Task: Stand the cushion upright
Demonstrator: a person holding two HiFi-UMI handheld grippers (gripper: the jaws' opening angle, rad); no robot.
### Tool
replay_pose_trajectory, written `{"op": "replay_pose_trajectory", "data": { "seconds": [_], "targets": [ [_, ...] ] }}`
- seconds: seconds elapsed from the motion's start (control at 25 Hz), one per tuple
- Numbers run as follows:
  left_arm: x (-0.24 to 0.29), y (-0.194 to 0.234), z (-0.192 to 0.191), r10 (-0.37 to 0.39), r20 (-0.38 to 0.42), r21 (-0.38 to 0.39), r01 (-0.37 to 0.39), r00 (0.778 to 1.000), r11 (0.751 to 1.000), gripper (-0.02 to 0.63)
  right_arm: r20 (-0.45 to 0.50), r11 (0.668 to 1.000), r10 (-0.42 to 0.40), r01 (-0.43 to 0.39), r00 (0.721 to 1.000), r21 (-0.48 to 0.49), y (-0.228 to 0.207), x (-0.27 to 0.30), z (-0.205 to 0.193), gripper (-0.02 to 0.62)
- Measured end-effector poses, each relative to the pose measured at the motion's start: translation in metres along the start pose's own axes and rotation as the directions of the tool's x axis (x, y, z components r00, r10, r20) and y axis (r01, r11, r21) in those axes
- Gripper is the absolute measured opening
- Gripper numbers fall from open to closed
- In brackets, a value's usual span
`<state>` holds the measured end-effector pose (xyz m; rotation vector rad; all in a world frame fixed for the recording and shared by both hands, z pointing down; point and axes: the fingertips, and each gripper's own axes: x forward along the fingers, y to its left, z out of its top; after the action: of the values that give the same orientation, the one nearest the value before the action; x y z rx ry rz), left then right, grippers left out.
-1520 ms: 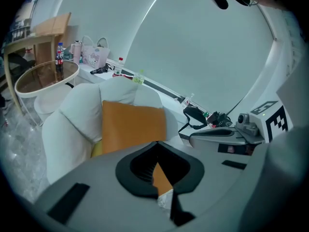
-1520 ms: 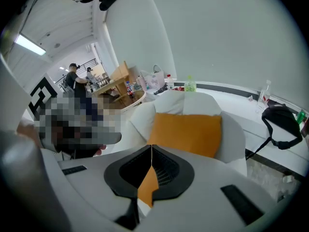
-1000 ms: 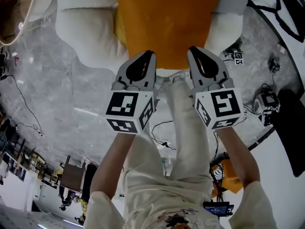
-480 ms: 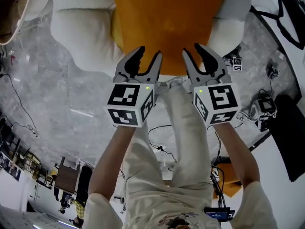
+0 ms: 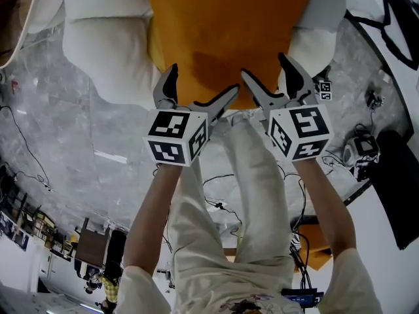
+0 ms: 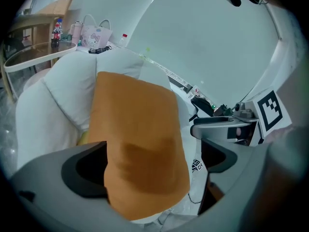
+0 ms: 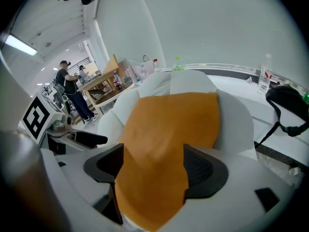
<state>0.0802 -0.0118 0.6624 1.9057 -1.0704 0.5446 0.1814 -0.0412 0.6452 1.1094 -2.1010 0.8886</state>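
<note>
Two grippers, left gripper (image 5: 203,80) and right gripper (image 5: 262,65), meet the orange cushion (image 5: 229,25), upper centre, on a white sofa (image 5: 105,51). Their fingers, just opening, spread loosely astride its lower edge.

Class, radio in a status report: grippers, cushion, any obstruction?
Jaws just been opening on left gripper and right gripper, cushion edge between each pair, ungripped. Cushion lies on white armchair, not upright. Nothing in the way.

Grey-shelled, black-padded left gripper (image 5: 204,78) and right gripper (image 5: 263,65) each carry, at six o'clock, a white cube (image 5: 173,136) of black square markers, above a cream short-sleeved top (image 5: 353,280) and matching trousers (image 5: 255,195).
</note>
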Motion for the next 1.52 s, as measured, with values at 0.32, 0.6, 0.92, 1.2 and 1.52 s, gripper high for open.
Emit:
{"op": "replay_pose_trajectory", "data": {
  "seconds": [0.32, 0.6, 0.92, 1.2, 1.52],
  "targets": [
    [0.015, 0.042, -0.009, 0.069, -0.014, 0.000, -0.069, 0.998, 0.998, 0.596, 0.000, 0.997, -0.078, 0.078, 0.997, 0.028, -0.029, 0.024, -0.002, 0.571],
    [0.030, 0.067, -0.015, 0.119, -0.029, -0.041, -0.121, 0.992, 0.992, 0.597, -0.008, 0.993, -0.097, 0.098, 0.995, 0.066, -0.053, 0.048, 0.001, 0.578],
    [0.048, 0.077, -0.022, 0.104, -0.080, -0.082, -0.111, 0.991, 0.990, 0.595, -0.023, 0.991, -0.095, 0.096, 0.995, 0.096, -0.065, 0.068, -0.005, 0.578],
    [0.060, 0.093, -0.028, 0.134, -0.087, -0.086, -0.141, 0.987, 0.986, 0.425, -0.065, 0.991, -0.105, 0.109, 0.992, 0.072, -0.067, 0.087, -0.013, 0.575],
    [0.064, 0.088, -0.026, 0.161, -0.098, -0.108, -0.171, 0.982, 0.979, 0.232, -0.164, 0.991, -0.117, 0.126, 0.979, 0.042, -0.065, 0.097, -0.017, 0.256]
  ]
}}
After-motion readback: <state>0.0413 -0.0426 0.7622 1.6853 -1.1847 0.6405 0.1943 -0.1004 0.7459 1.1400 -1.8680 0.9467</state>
